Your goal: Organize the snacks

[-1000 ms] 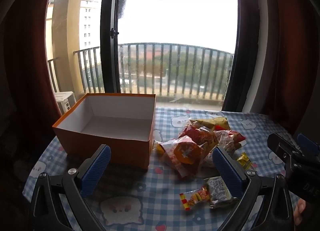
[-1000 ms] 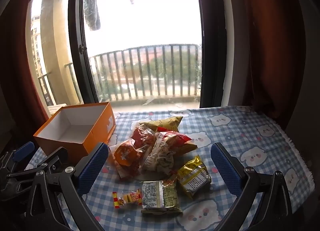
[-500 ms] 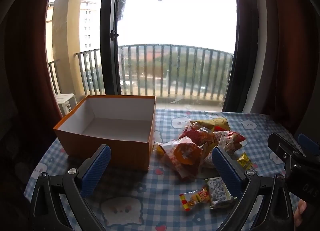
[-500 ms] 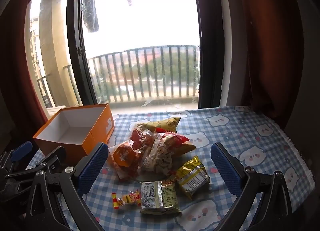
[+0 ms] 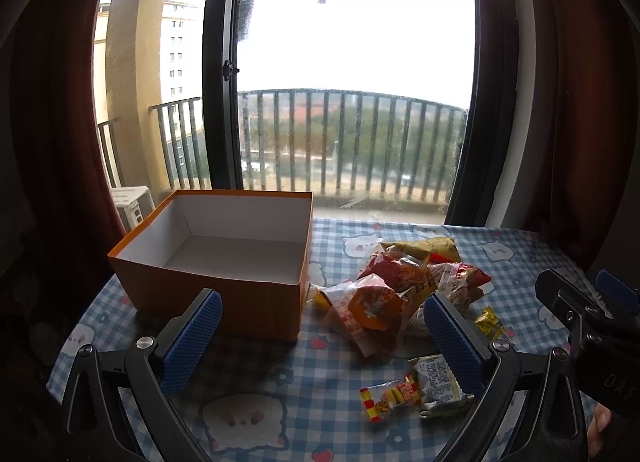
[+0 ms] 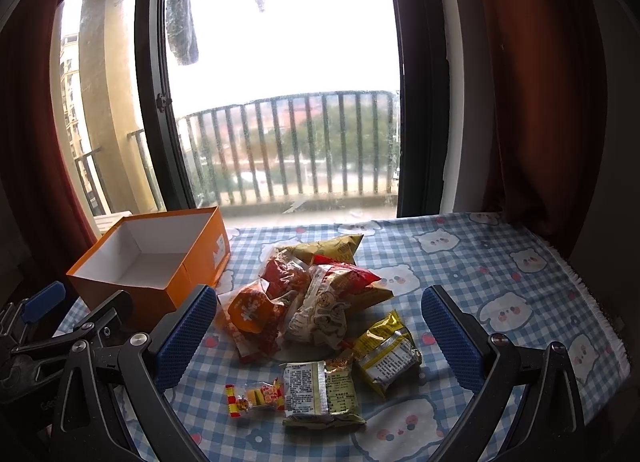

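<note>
An empty orange box (image 5: 224, 294) (image 6: 168, 286) with a white inside stands at the table's left. To its right lies a pile of snack bags (image 5: 400, 286) (image 6: 312, 290). Nearer the front lie a green packet (image 6: 320, 392) (image 5: 438, 382), a yellow packet (image 6: 386, 352) and a small candy packet (image 6: 254, 398) (image 5: 390, 398). My left gripper (image 5: 320, 342) is open above the table's front, between box and pile, holding nothing. My right gripper (image 6: 320, 338) is open too, hovering over the near packets. The right gripper's body shows at the right edge of the left wrist view.
The table carries a blue checked cloth (image 6: 500, 262) with bear prints; its fringed edge runs on the right. Behind it is a window (image 5: 352, 102) onto a railed balcony, with dark red curtains (image 6: 540, 82) on both sides.
Both views have shifted only slightly; the box and snacks lie where they were. Both grippers stay open.
</note>
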